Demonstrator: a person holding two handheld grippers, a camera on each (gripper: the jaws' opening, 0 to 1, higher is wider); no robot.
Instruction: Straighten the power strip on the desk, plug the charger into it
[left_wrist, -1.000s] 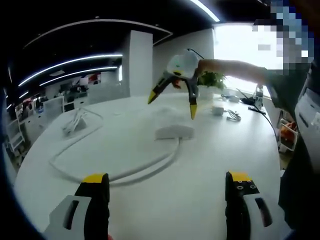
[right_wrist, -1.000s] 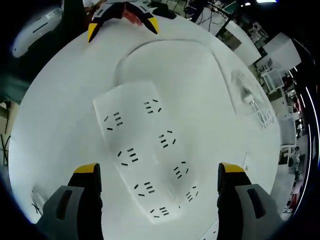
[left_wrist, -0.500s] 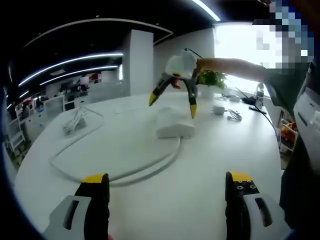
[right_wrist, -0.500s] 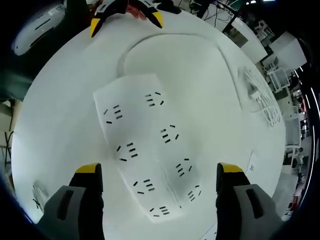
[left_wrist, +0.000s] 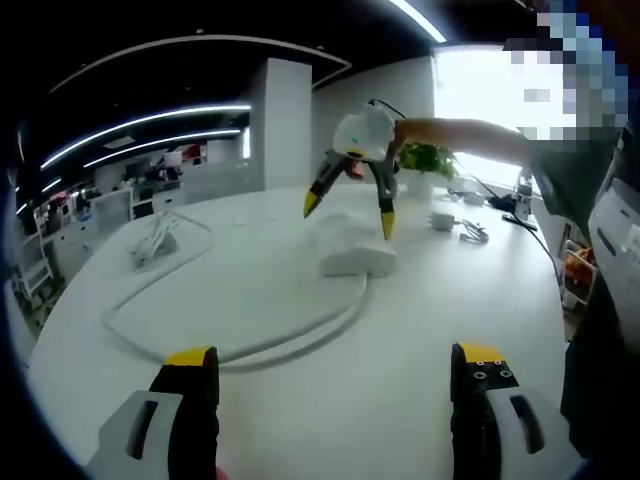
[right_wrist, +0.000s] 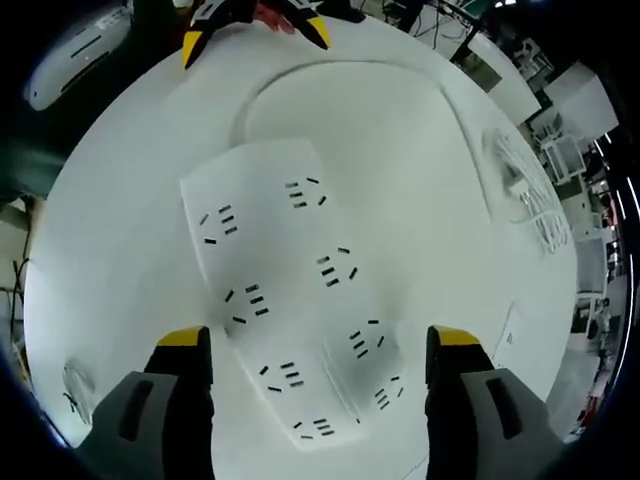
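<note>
My right gripper (right_wrist: 310, 345) has dropped closer over the power strip (right_wrist: 290, 305) lying skewed on the desk (left_wrist: 400, 370), both grippers' jaws spread and empty, so straightening comes next

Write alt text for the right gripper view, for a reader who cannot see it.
A white power strip lies flat on a white desk, seen from above between the open jaws of the right tool, which hovers over it. The strip's white cord loops across the desk beyond, and the left tool shows at the far edge.
</note>
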